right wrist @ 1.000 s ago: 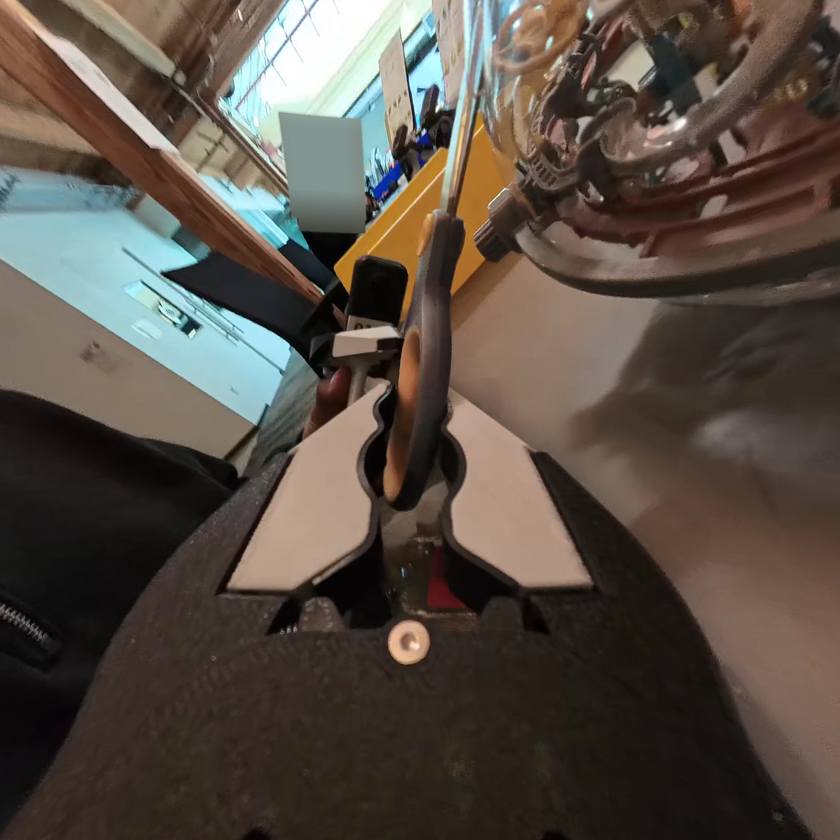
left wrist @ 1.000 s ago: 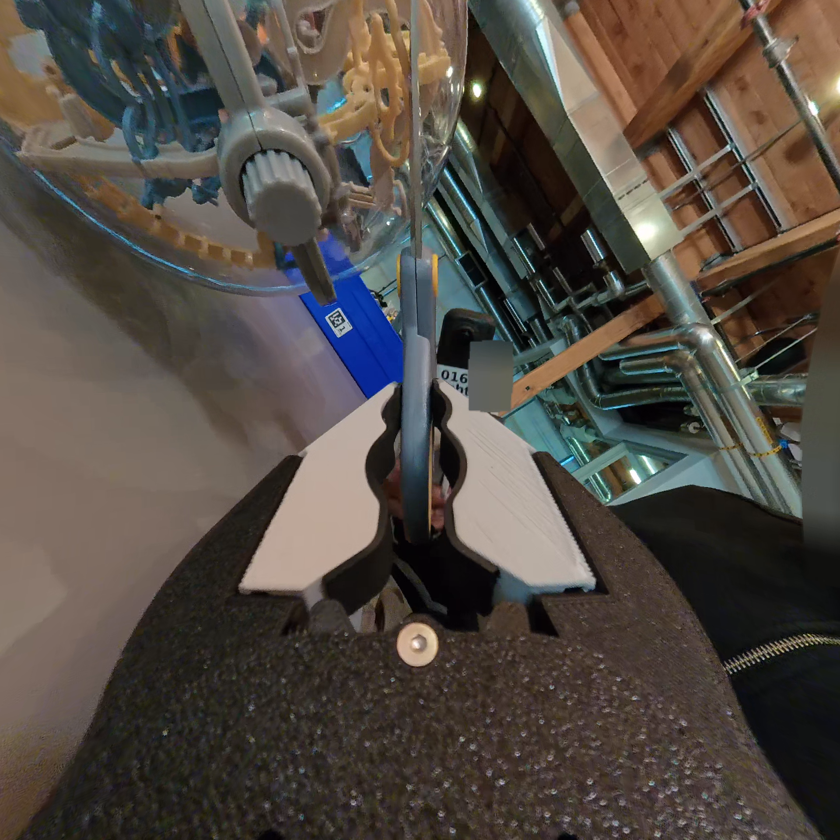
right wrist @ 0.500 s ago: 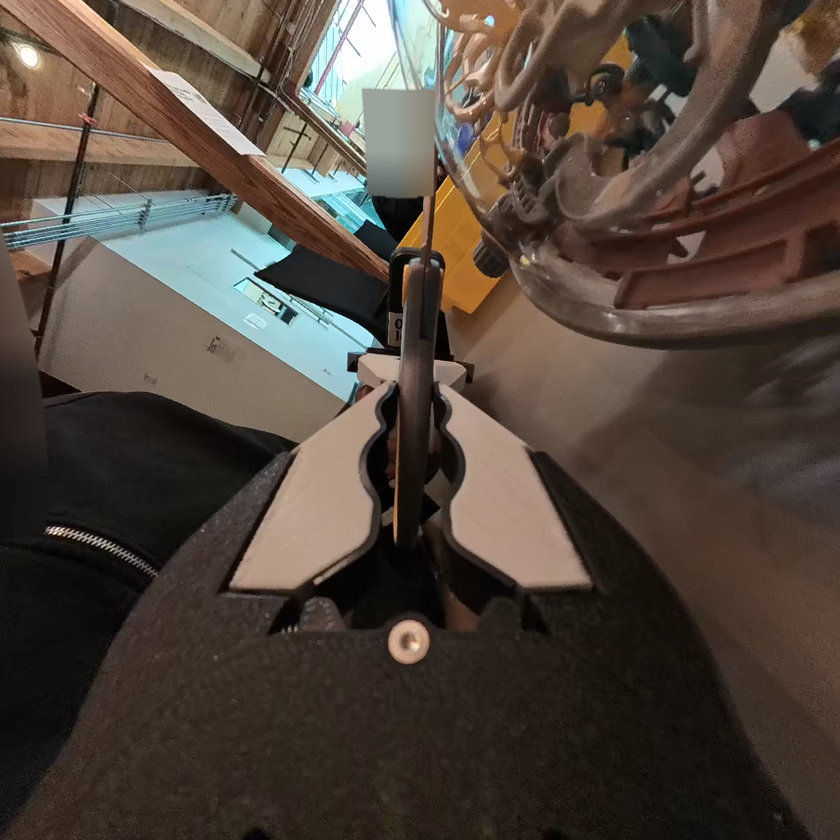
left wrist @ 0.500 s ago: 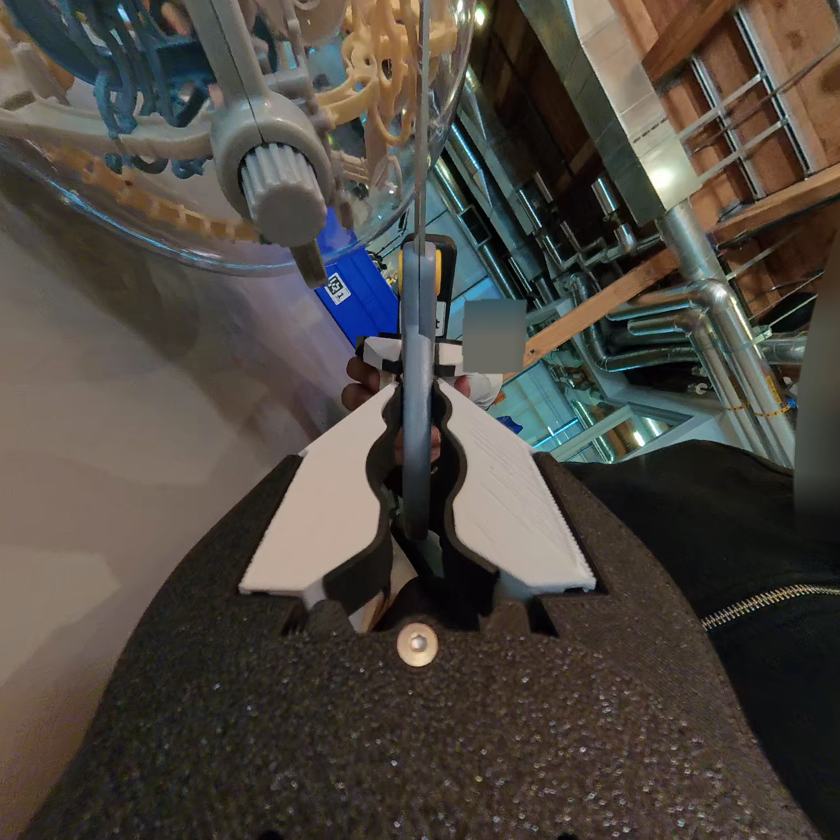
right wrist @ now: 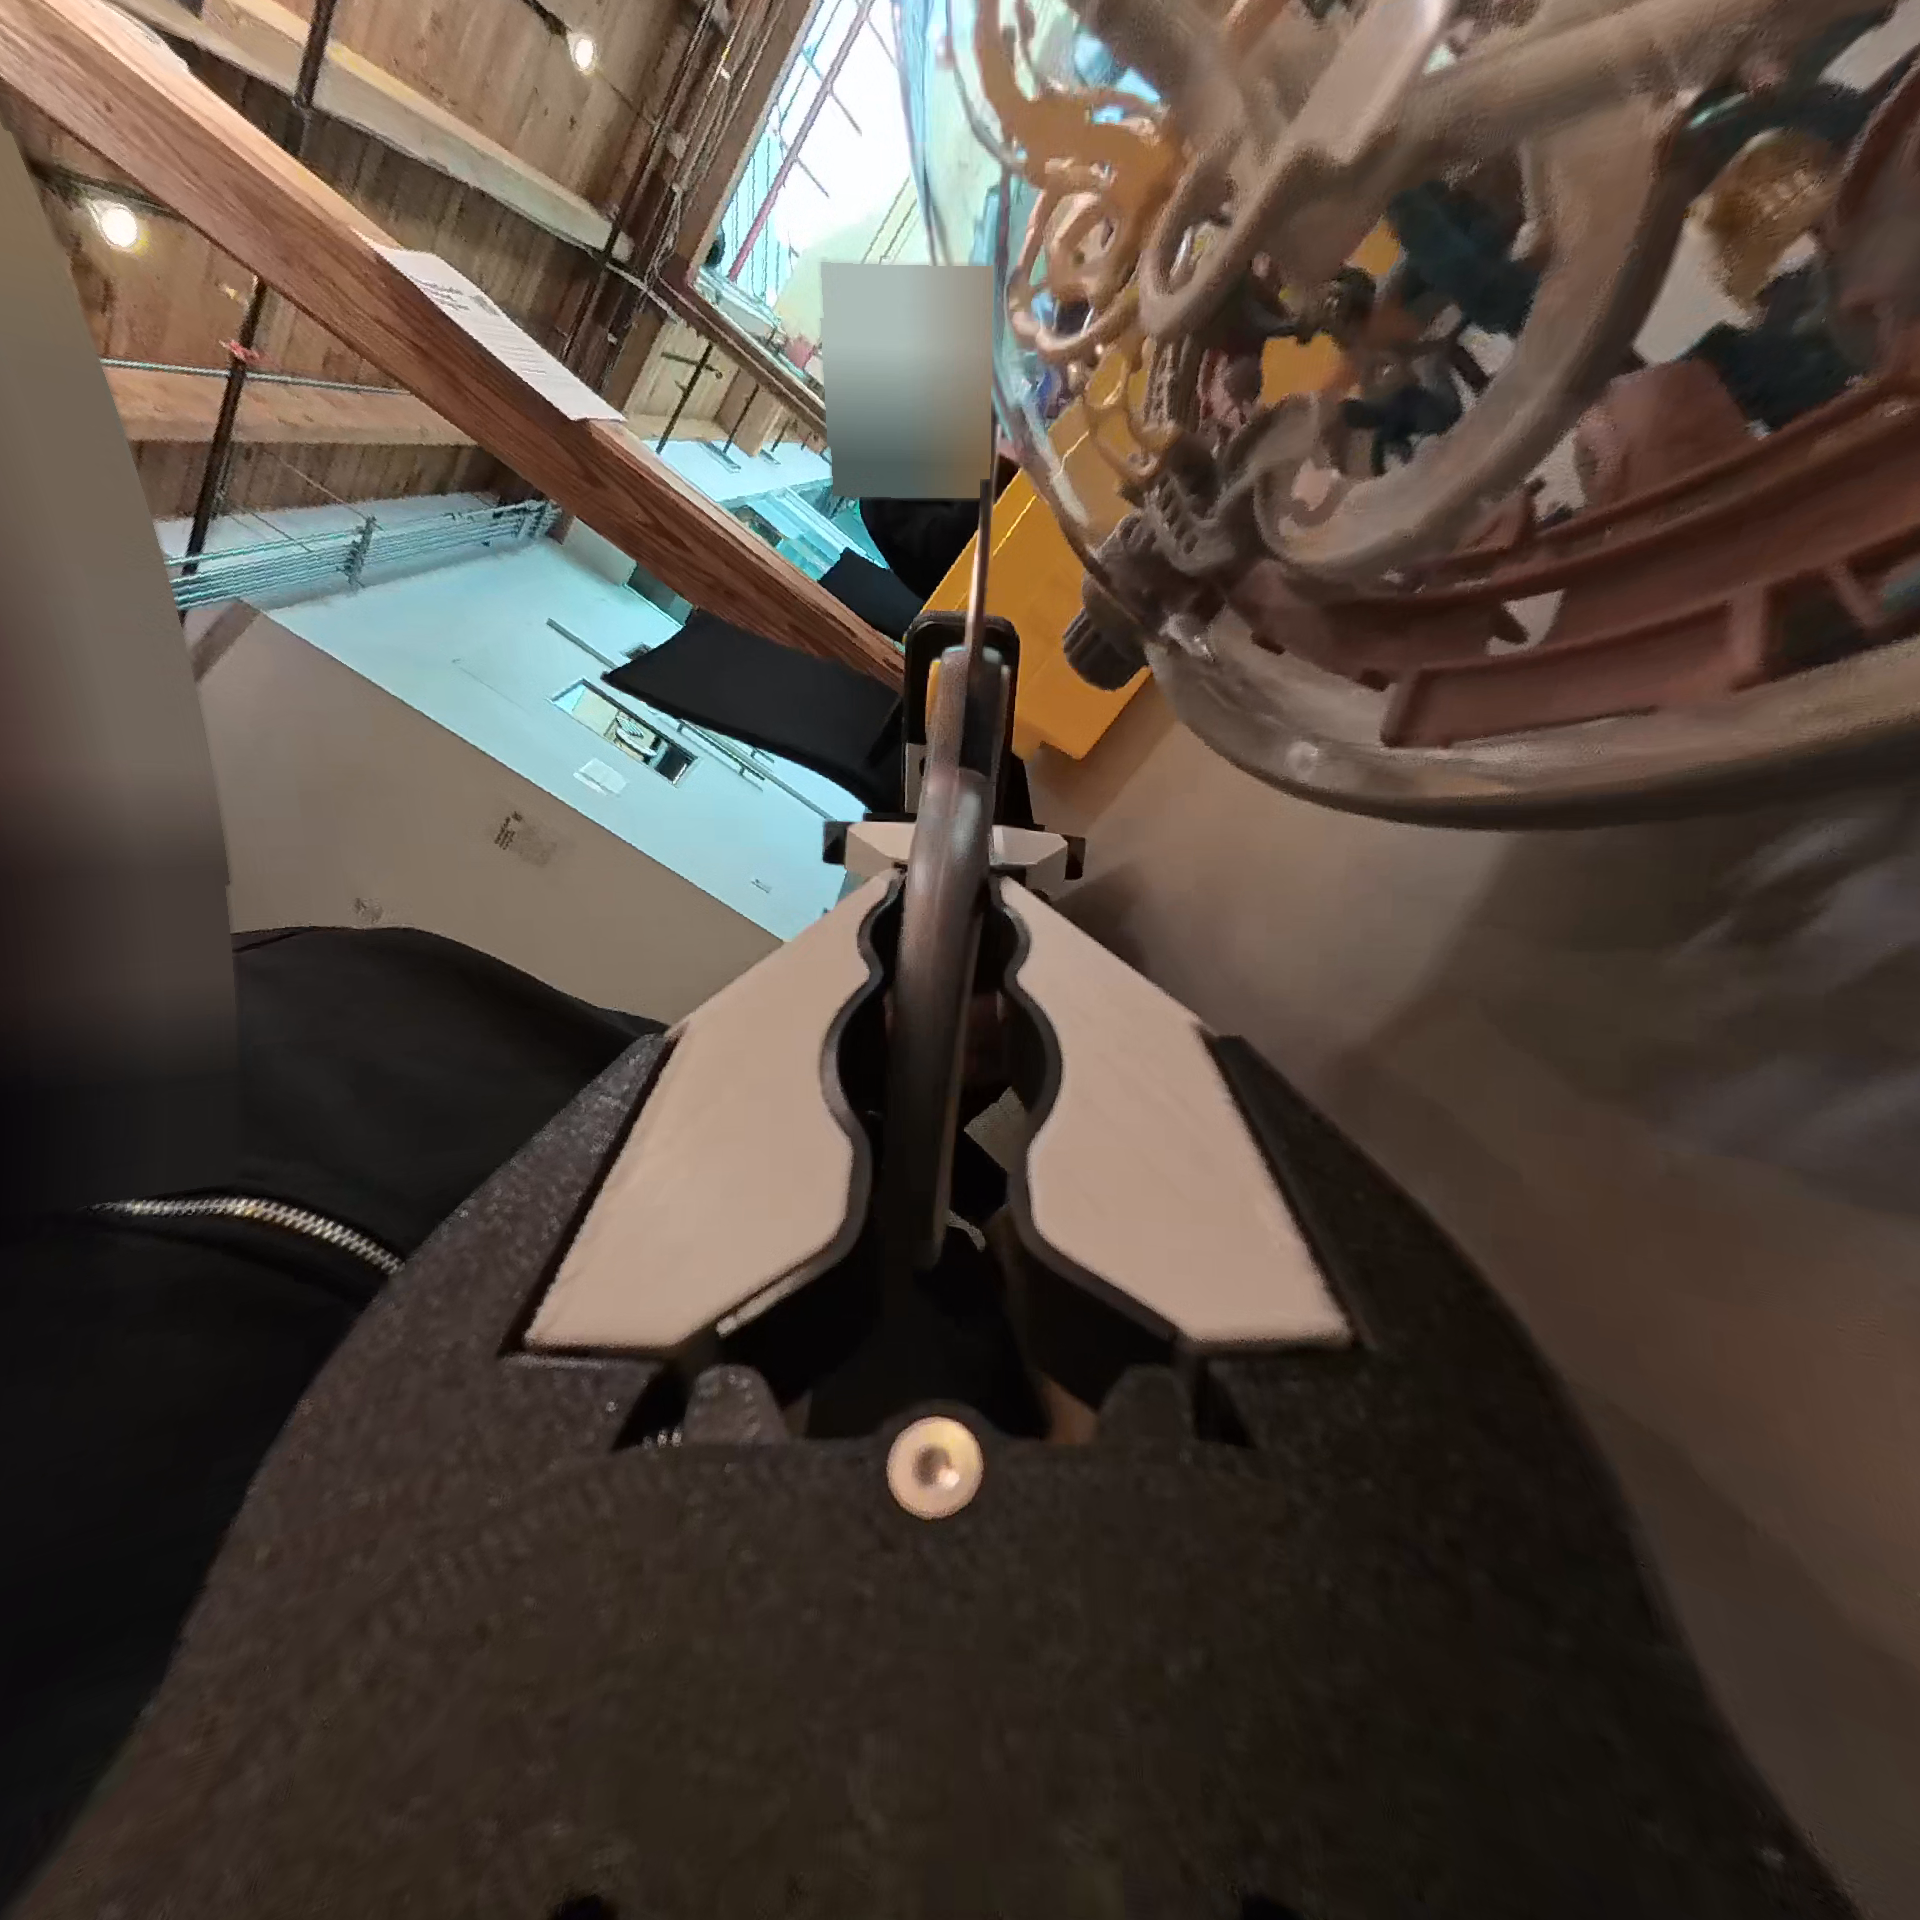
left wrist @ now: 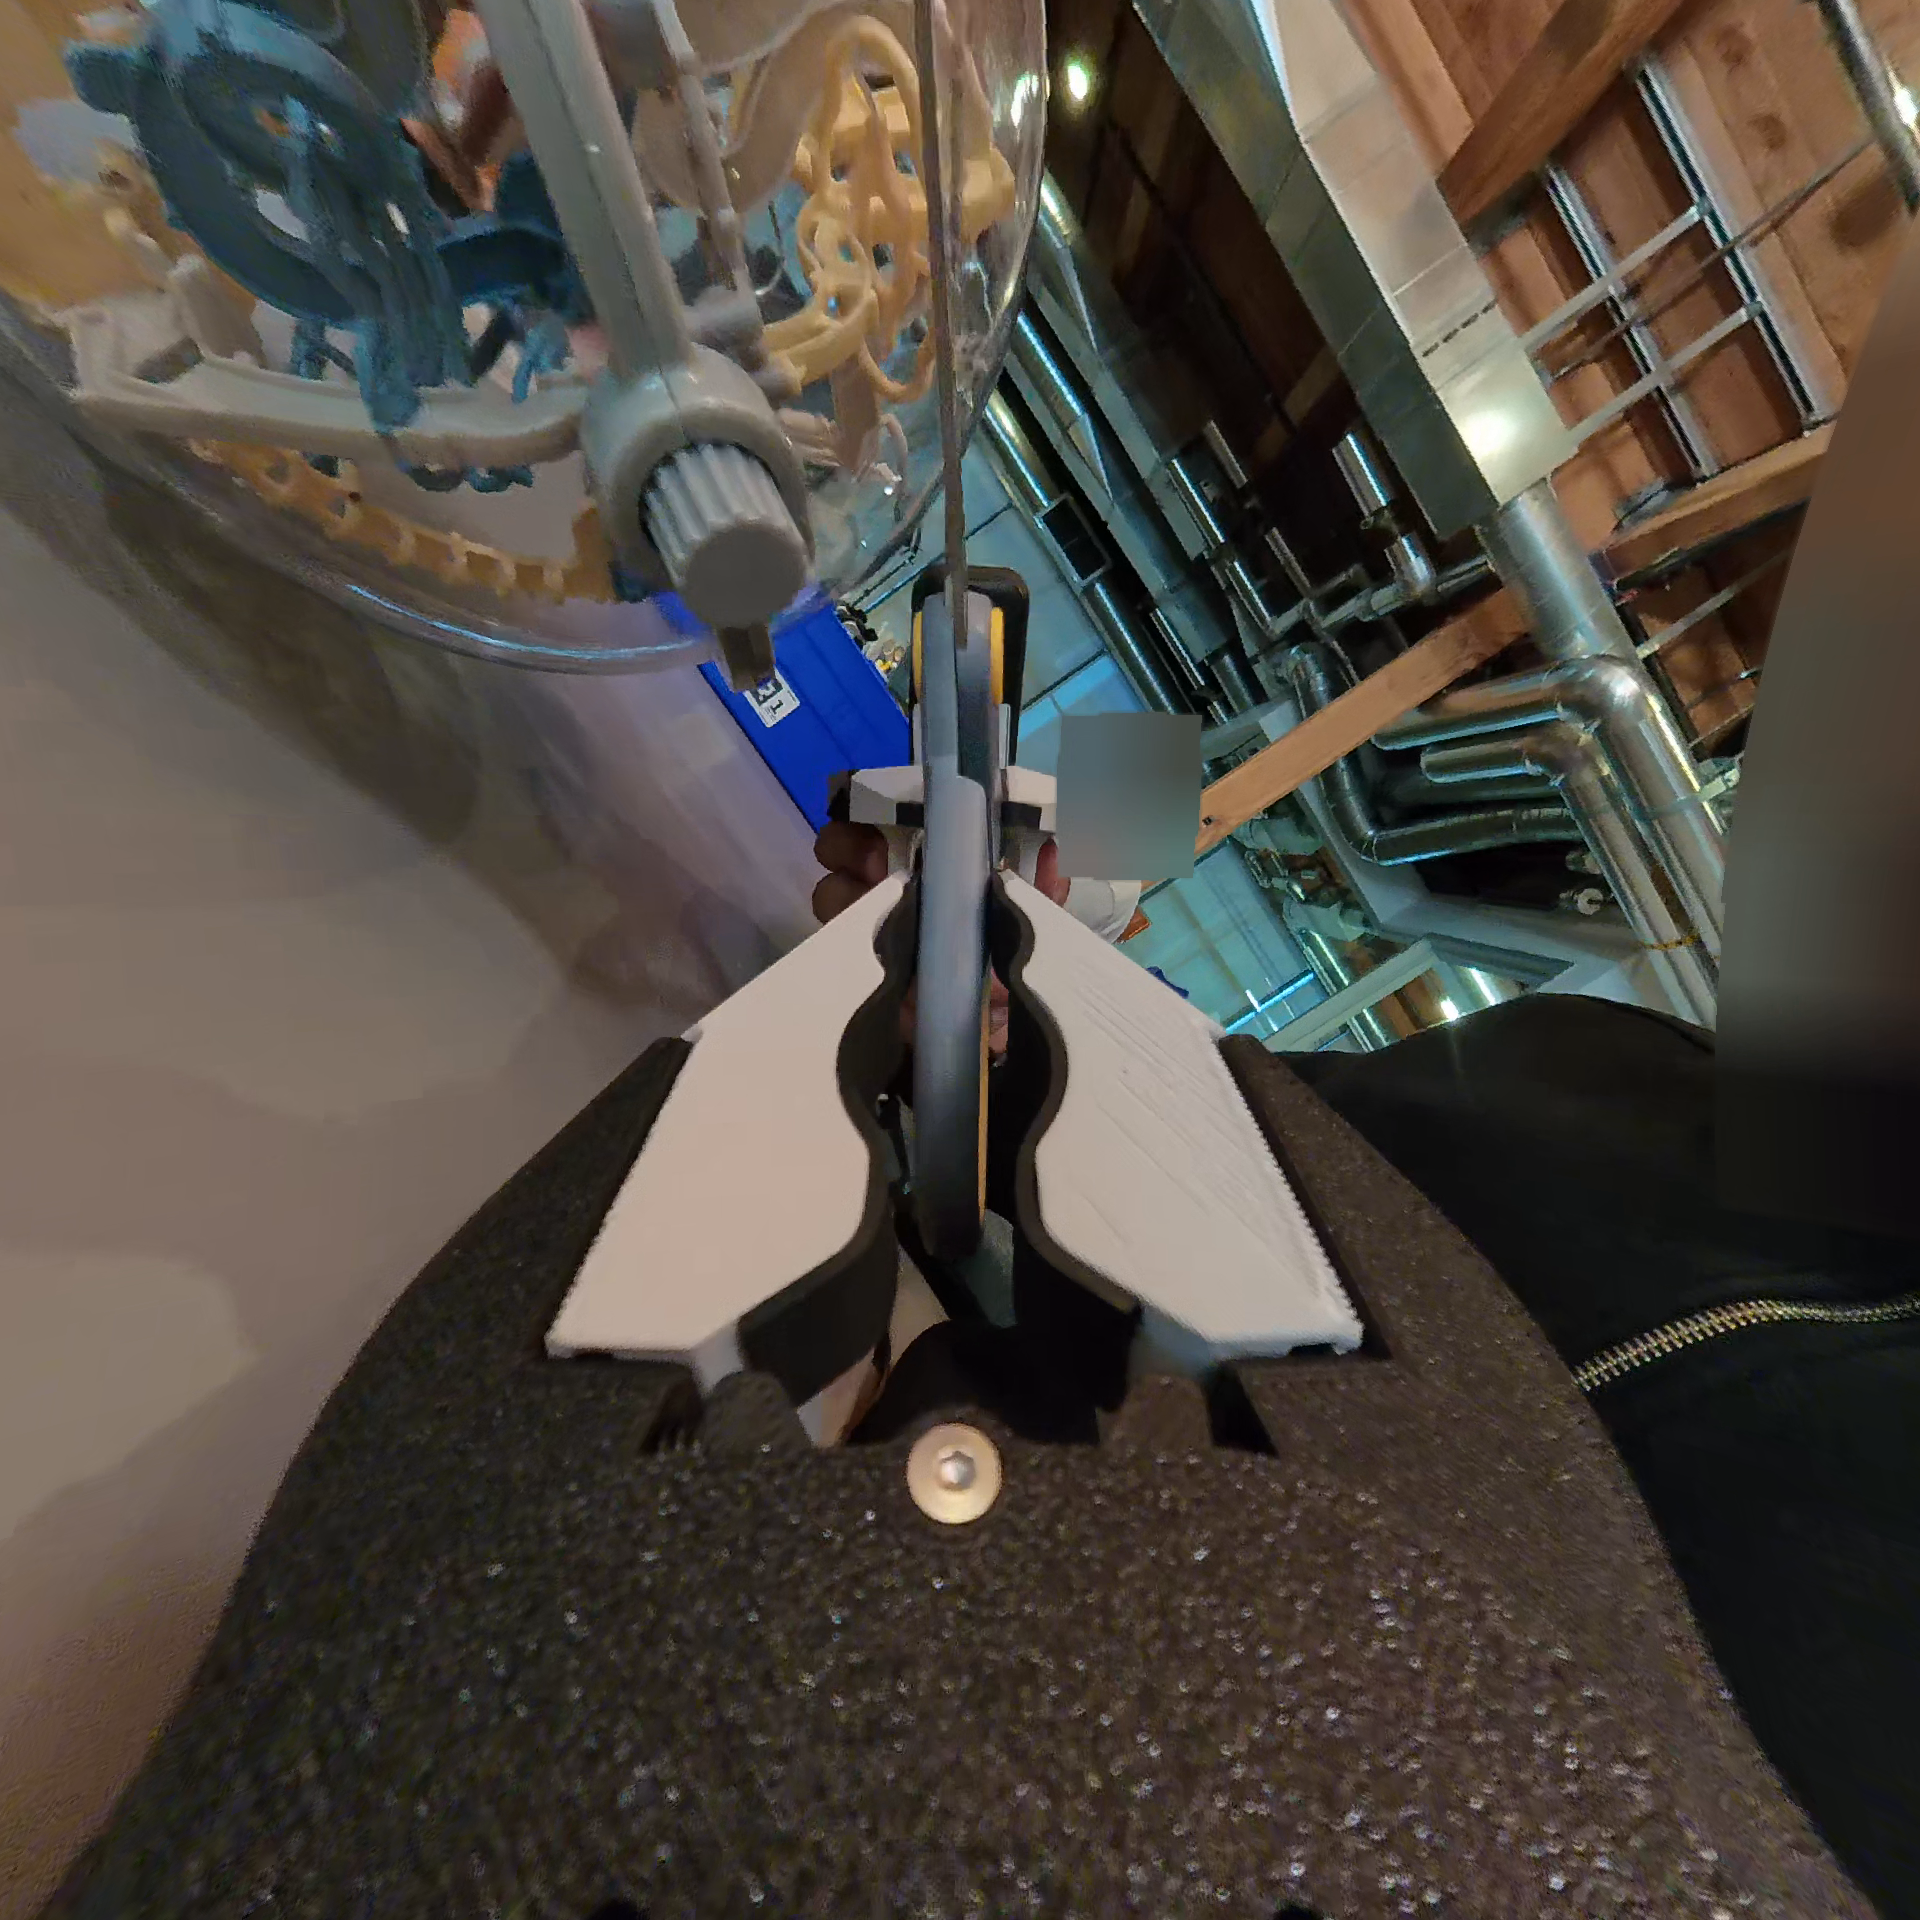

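We've got the left gripper (left wrist: 951, 914) and right gripper (right wrist: 940, 904) each clamped on a scissors handle (left wrist: 948, 1039), clear maze sphere (left wrist: 499, 312) at 11 o'clock from the left.

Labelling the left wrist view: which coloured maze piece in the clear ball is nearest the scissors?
The cream-yellow curly piece, right beside the scissors blade; the blue piece sits farther left.

Clear sphere (left wrist: 499, 312) cut off by top edge; blade tip hidden.

Clear sphere (left wrist: 312, 312): blue, cream, grey tracks. Scissor handle (left wrist: 951, 1039) grey-yellow. Claw fingers (left wrist: 748, 1174) white.
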